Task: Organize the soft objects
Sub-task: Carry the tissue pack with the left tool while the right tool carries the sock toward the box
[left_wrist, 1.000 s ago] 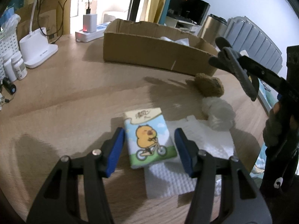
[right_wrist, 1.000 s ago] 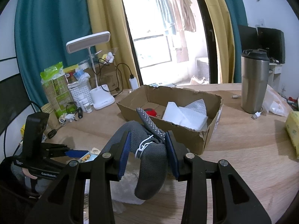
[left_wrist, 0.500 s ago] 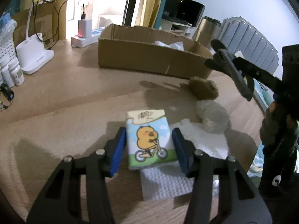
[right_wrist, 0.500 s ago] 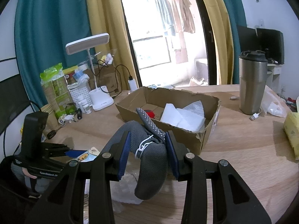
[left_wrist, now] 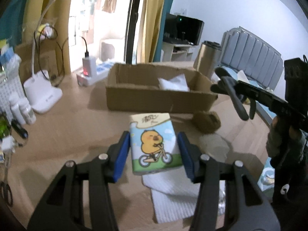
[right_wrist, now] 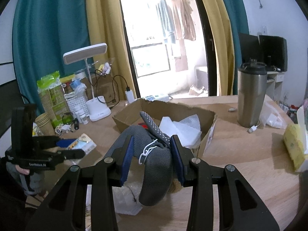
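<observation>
My left gripper (left_wrist: 154, 152) pinches the tissue pack (left_wrist: 155, 143), the one printed with a yellow cartoon animal on a bicycle; both blue pads (left_wrist: 121, 155) press flat against its long sides and it sits lifted clear of the wooden table (left_wrist: 63, 134). Just below the pack and under my right-hand jaw lies a white paper towel (left_wrist: 173, 200), flat on the table. Ahead of the jaws and slightly to the right sits a brown fuzzy lump (left_wrist: 207, 120), and nearer me beside it a pale crumpled plastic piece (left_wrist: 213, 144). Straight ahead beyond the pack stands the cardboard box (left_wrist: 154, 98), open-topped, with white wrapping inside.

My right gripper (right_wrist: 152, 156) is closed on a grey knit sock (right_wrist: 154, 165); the fabric bulges between the pads, a dotted-sole end sticks up ahead of the jaws and the rest droops below them. A white thread or lace shows at the pinch. Directly ahead of these jaws is the same cardboard box (right_wrist: 208, 123). Off to the right and ahead stands a steel tumbler (right_wrist: 251, 94); far left of the jaws is a white desk lamp (right_wrist: 96, 105).
</observation>
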`<state>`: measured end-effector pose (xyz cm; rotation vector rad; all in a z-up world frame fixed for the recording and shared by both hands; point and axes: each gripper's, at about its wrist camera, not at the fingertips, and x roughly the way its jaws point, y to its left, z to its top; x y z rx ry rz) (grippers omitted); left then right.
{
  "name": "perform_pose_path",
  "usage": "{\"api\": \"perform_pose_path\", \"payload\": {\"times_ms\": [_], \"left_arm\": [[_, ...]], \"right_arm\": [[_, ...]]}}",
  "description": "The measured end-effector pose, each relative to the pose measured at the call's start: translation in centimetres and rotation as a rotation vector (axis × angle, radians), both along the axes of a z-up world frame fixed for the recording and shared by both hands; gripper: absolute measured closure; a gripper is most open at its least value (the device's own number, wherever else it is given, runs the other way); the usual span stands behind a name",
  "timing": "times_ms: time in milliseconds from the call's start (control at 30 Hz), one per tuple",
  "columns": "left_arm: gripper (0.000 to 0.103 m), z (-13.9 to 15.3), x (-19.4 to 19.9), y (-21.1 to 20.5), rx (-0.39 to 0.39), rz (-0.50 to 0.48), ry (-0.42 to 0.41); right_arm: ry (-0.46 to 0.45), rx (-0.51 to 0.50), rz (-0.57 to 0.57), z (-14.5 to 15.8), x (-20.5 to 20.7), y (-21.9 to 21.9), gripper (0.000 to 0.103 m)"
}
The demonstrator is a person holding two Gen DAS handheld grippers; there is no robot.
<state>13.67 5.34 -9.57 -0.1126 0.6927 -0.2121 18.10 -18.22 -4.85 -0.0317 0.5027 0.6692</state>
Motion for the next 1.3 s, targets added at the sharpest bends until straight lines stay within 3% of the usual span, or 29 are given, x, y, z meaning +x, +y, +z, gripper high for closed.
{"api": "perform_pose_path", "payload": {"times_ms": [433,700,867,1300], "left_arm": [[0.051,3.1,2.9,2.3,0.082,0.032,-0.117],[0.051,2.5,5.3,4.8,0.076,0.076,-0.124],[0.051,3.2,5.9,4.9,0.093,0.041,-0.173],[0.051,2.5,9.5,5.3,0.115,0.013,-0.148]], "right_arm": [[-0.047,-0.025,0.002,1.2,1.3,1.3,0.063],[-0.077,-0.047,0.001,1.9,2.0,2.3,0.063],[-0.079,-0.059,-0.004,1.9,2.9,2.7,0.063],[-0.061,-0.079,-0.043,1.4,5.1,2.8,0.063]]}}
